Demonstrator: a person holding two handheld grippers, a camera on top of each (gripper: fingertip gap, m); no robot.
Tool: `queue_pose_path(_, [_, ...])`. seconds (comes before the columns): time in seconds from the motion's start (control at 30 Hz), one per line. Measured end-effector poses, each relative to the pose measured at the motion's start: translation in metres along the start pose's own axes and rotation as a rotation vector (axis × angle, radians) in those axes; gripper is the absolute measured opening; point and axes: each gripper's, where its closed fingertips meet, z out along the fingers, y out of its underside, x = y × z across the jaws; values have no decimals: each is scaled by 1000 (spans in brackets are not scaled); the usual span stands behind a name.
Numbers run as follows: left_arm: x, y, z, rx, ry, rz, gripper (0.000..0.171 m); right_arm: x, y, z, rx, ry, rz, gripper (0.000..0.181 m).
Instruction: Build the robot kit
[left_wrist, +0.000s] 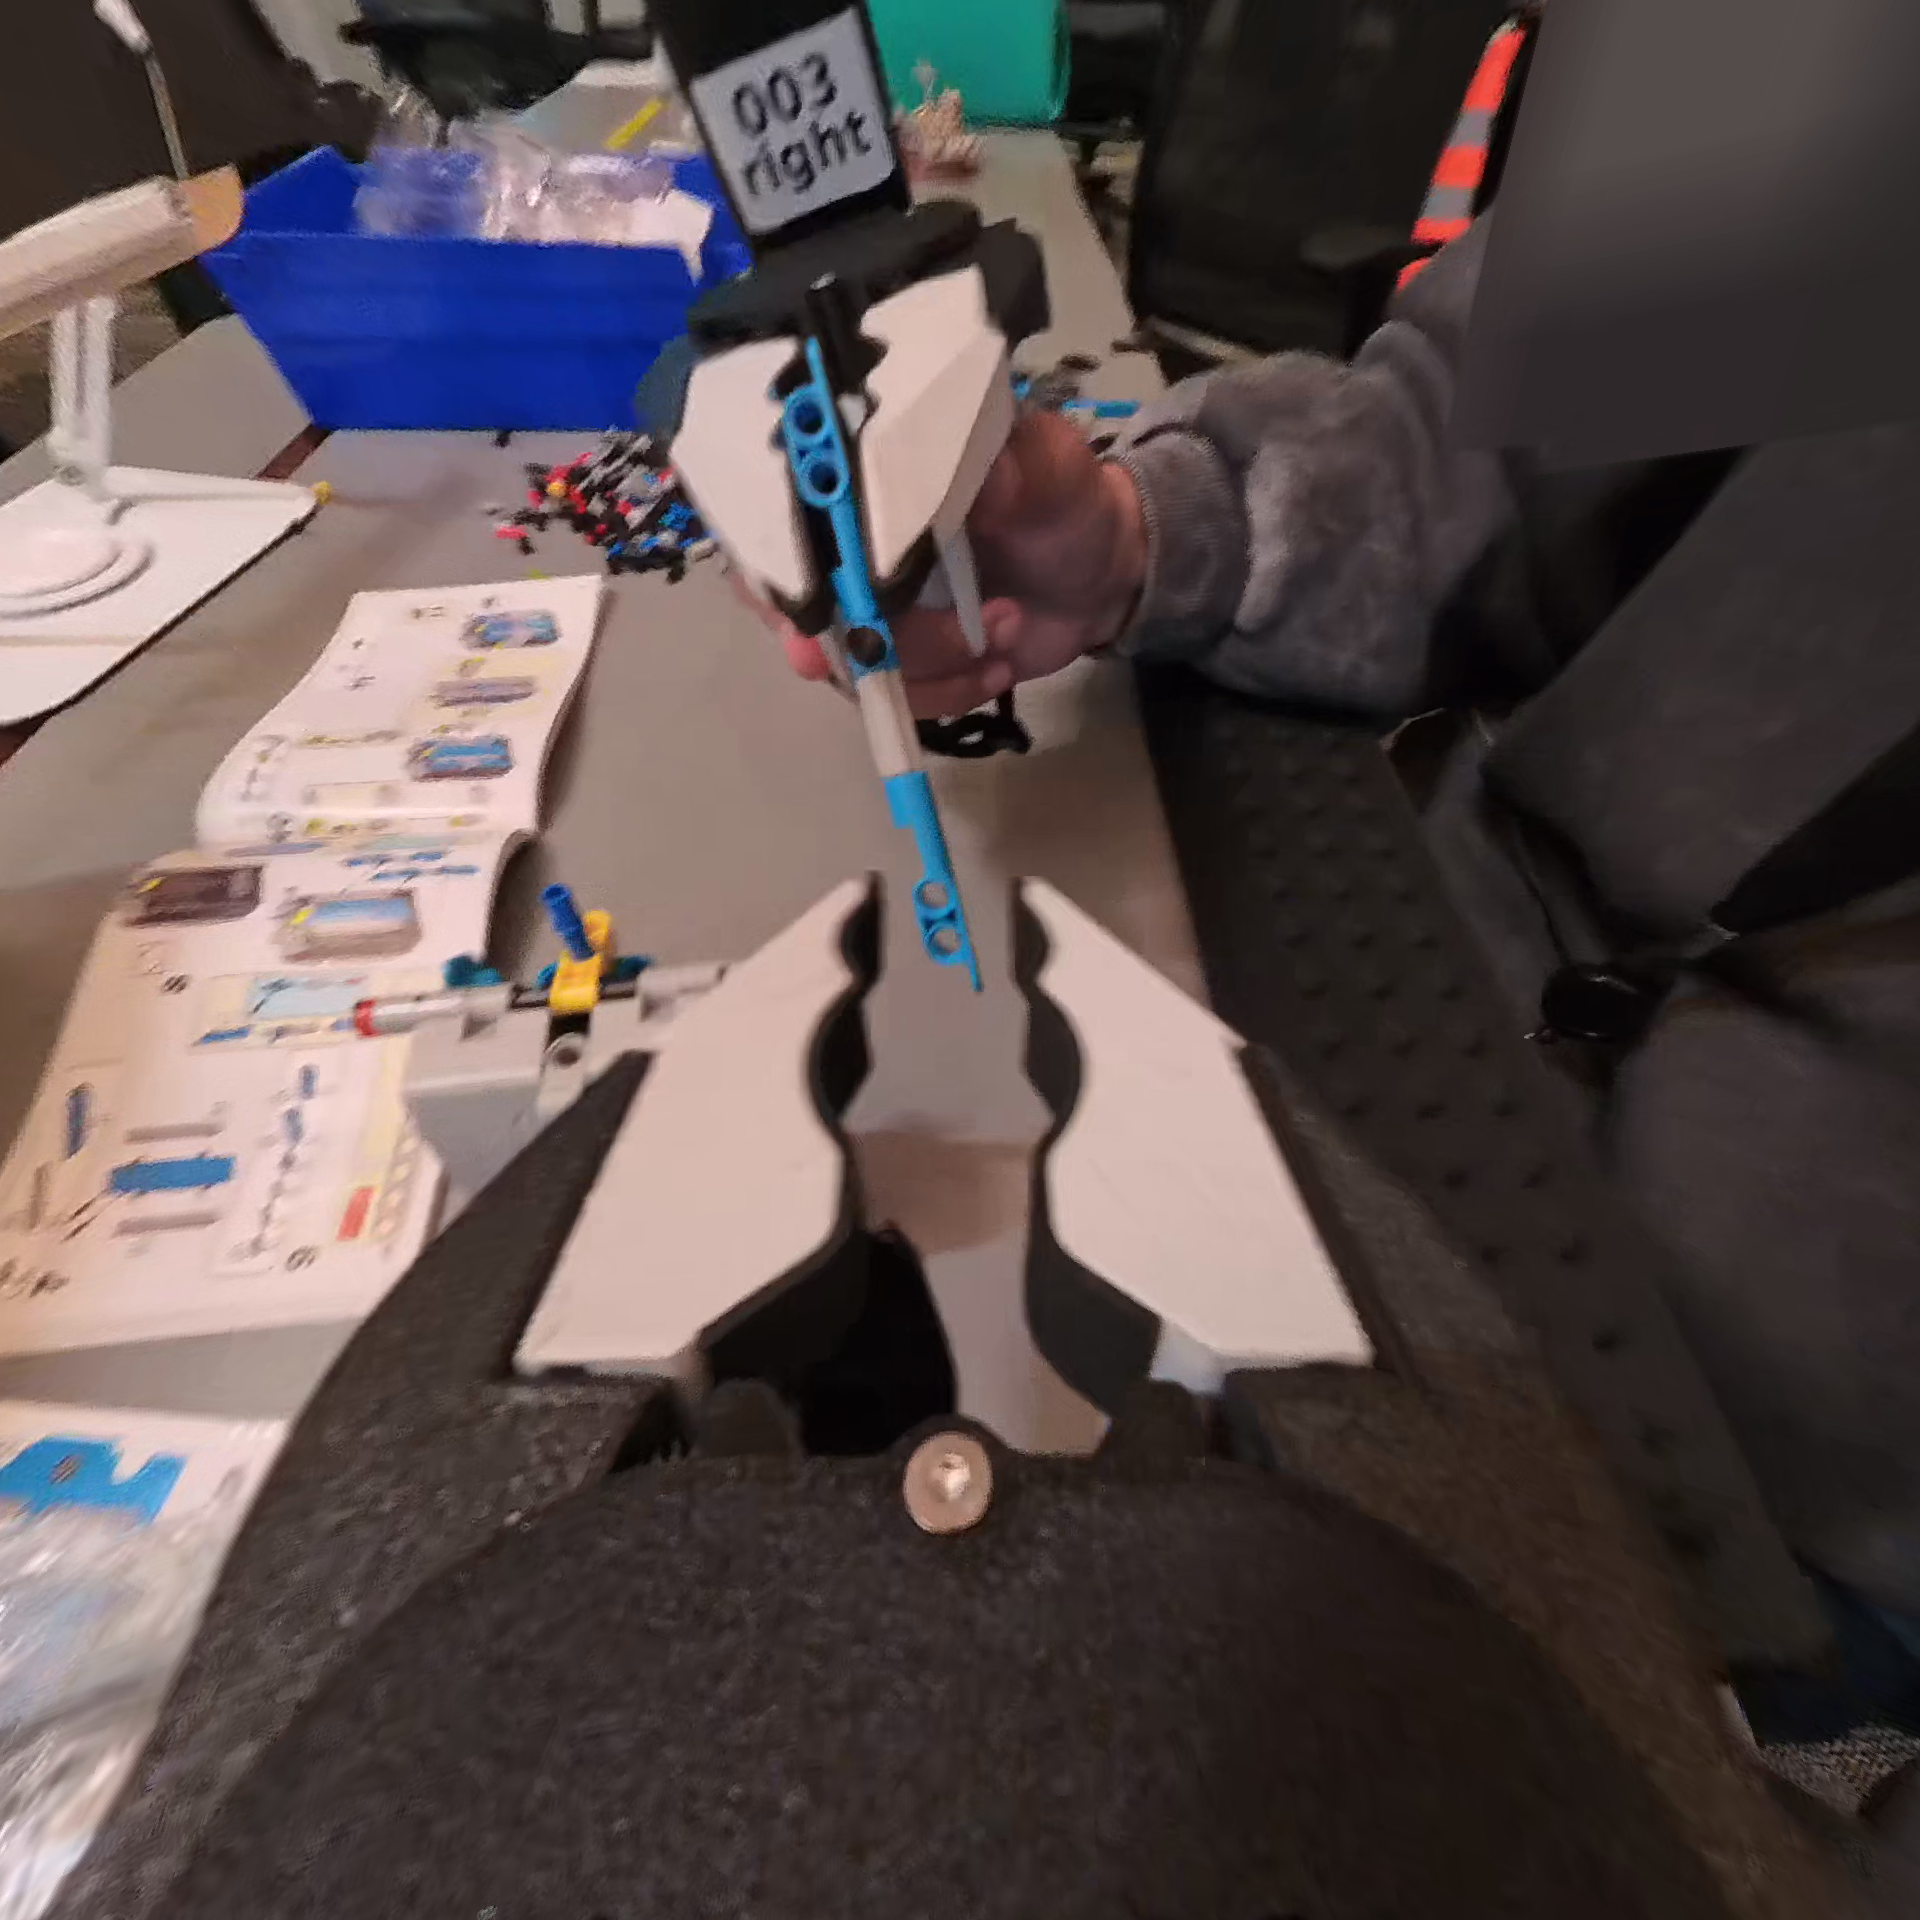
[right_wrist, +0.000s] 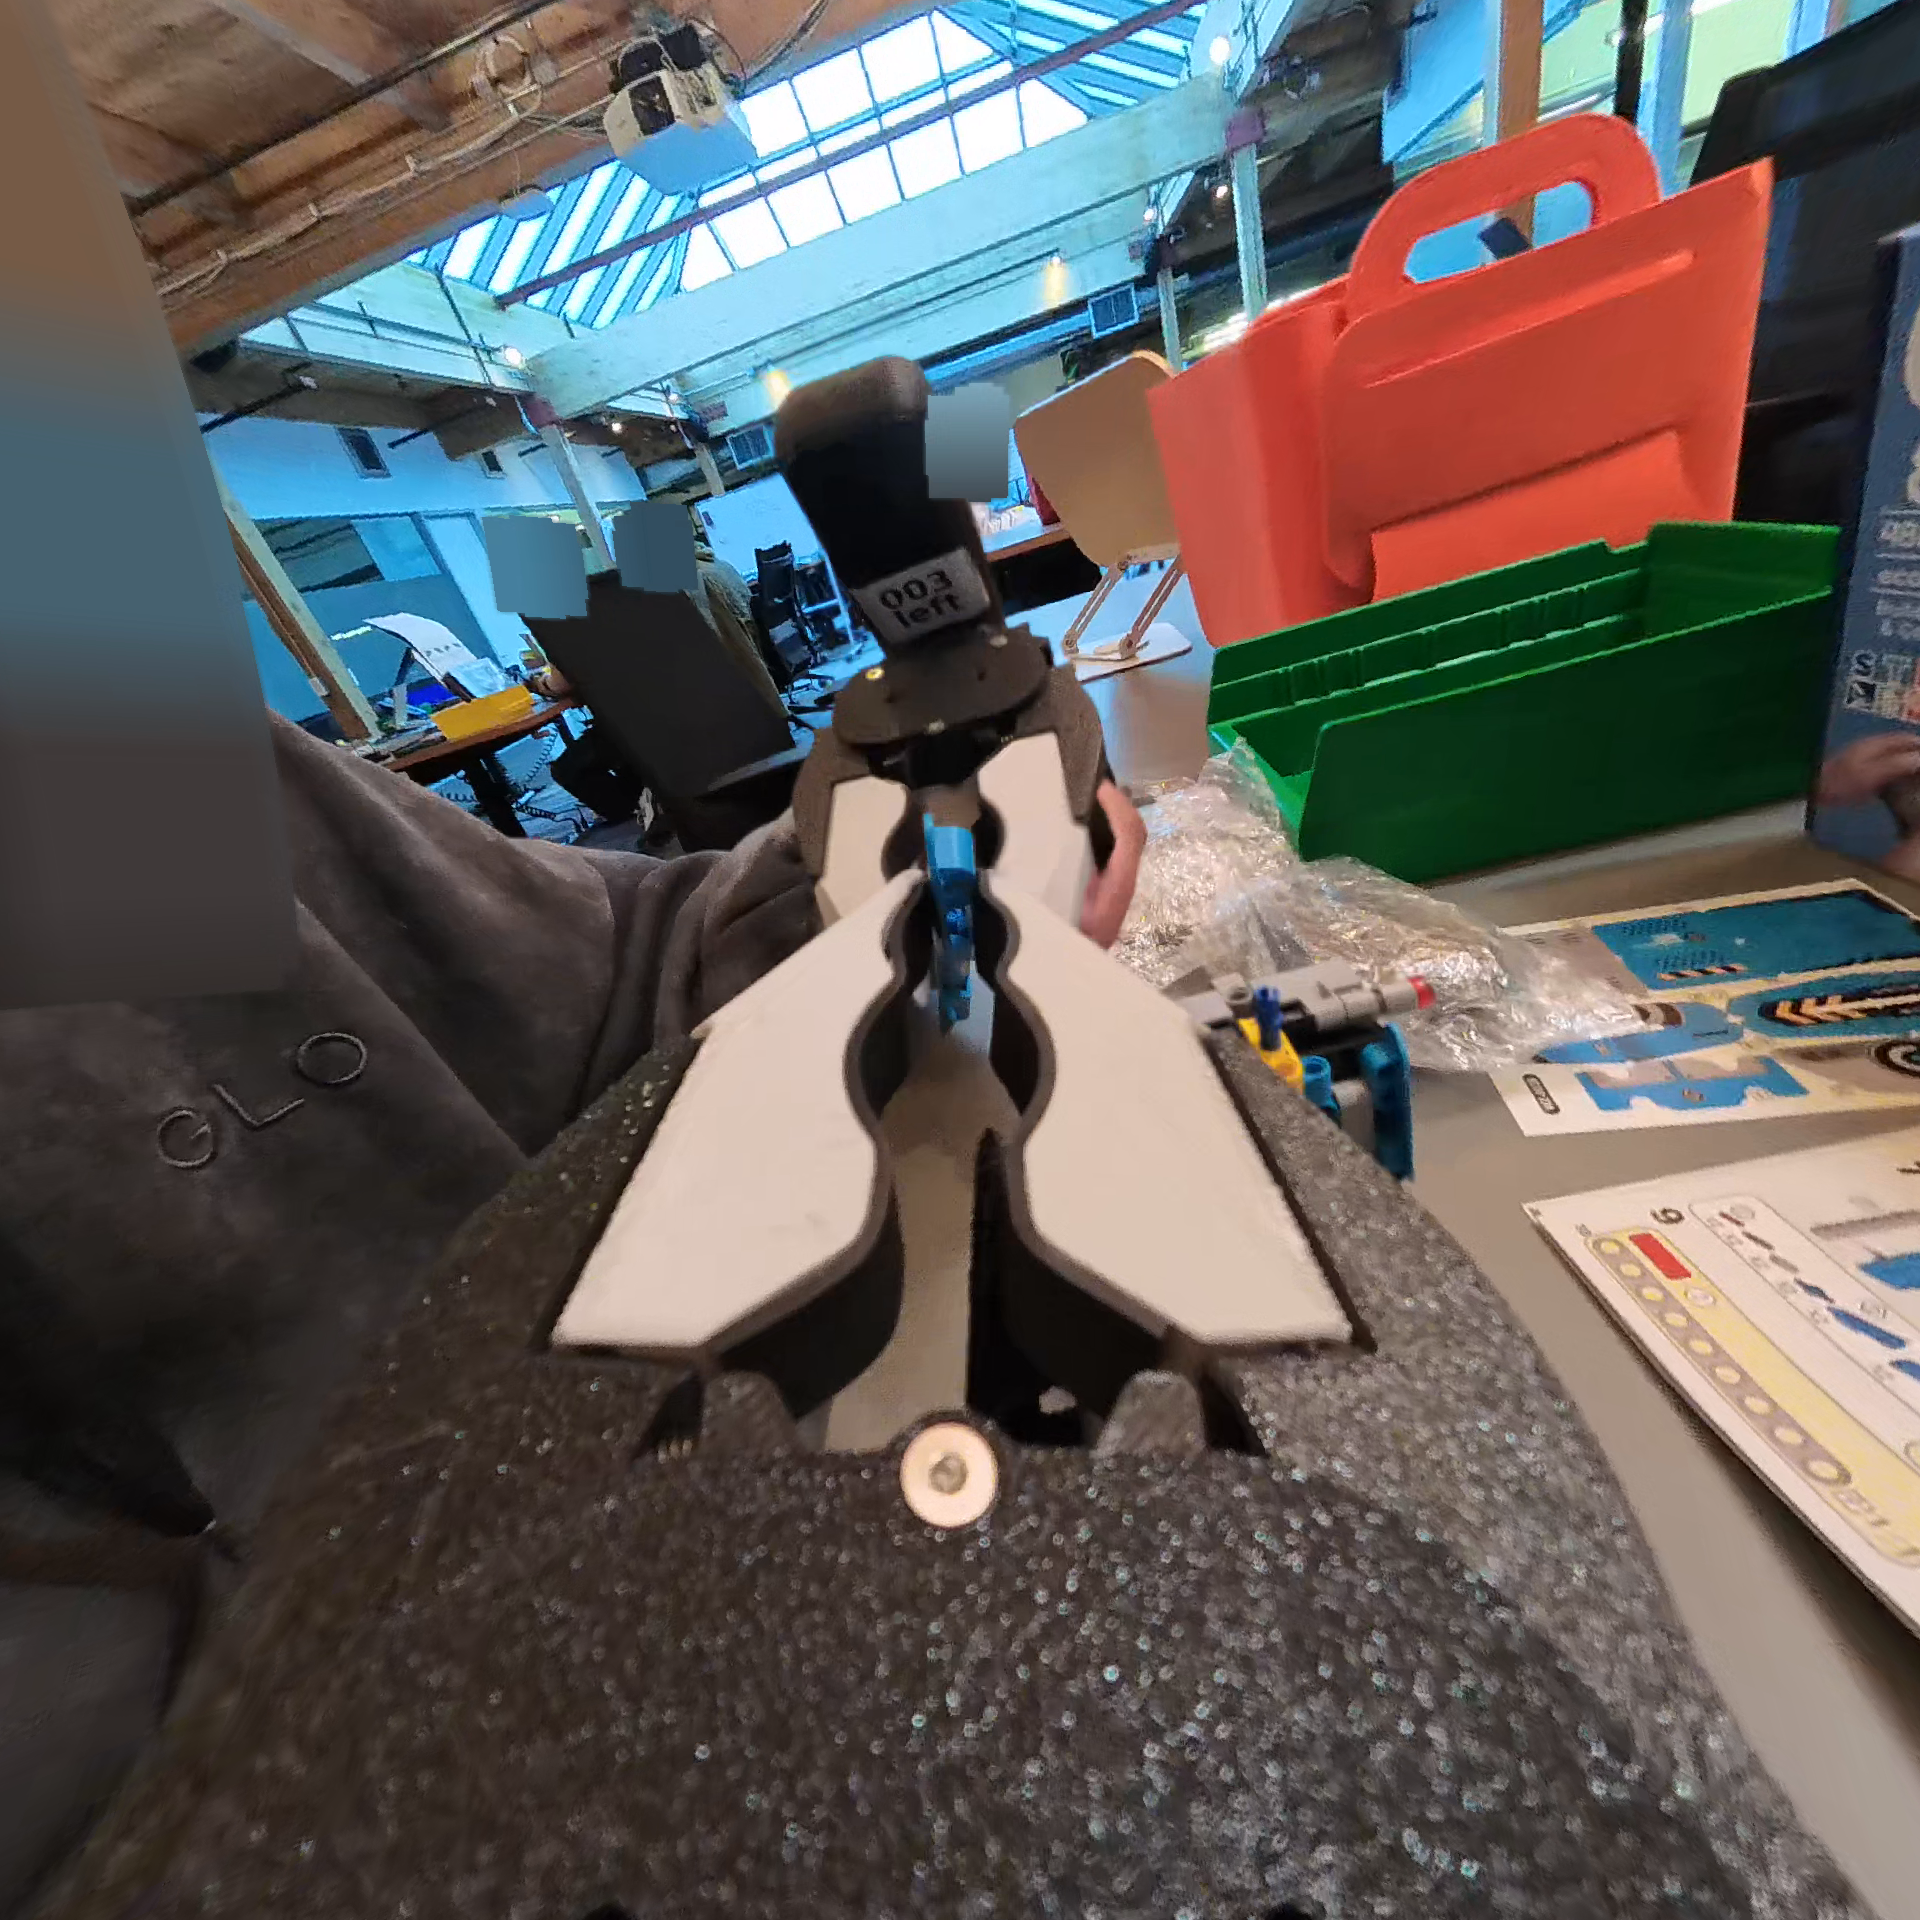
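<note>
Right gripper (left_wrist: 821, 582) pinching a long, thin blue-and-white plastic beam assembly (left_wrist: 883, 727) between its white fingers, clenched on the upper part, with the pierced blue lower end hanging free in the air. Left gripper (left_wrist: 945, 904) waiting just below with fingers released and spread, the beam's tip dipping into the gap near the fingertips without touching either one. Lying close to the left, at the edge of the open printed instruction booklet (left_wrist: 312, 883), a small grey, yellow and blue brick model (left_wrist: 561, 997). Farther back on the grey table (left_wrist: 686, 727), a scatter of small loose plastic pieces (left_wrist: 603, 499) sitting before a blue plastic bin (left_wrist: 457, 312). Leaving bare tabletop between booklet and table edge. Standing at the far side in the right wrist view, a green plastic bin (right_wrist: 1507, 717), an orange carrier bag (right_wrist: 1475, 395) and crumpled clear plastic wrap (right_wrist: 1299, 914).
</note>
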Motion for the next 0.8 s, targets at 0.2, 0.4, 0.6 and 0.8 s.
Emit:
queue_pose_path(0.2, [-8,-24,-7,215,28,-92,6,-3,-15,3,104,-20,37,17])
queue_pose_path(0.4, [-9,-33,-4,324,86,-195,6,3,-15,1,183,-15,86,15])
queue_pose_path(0.6, [-10,-33,0,338,95,-219,6,2,-9,3,150,27,25,7])
queue_pose_path(0.8, [-3,-28,5,300,97,-171,23,1,-1,5,73,24,22,7])
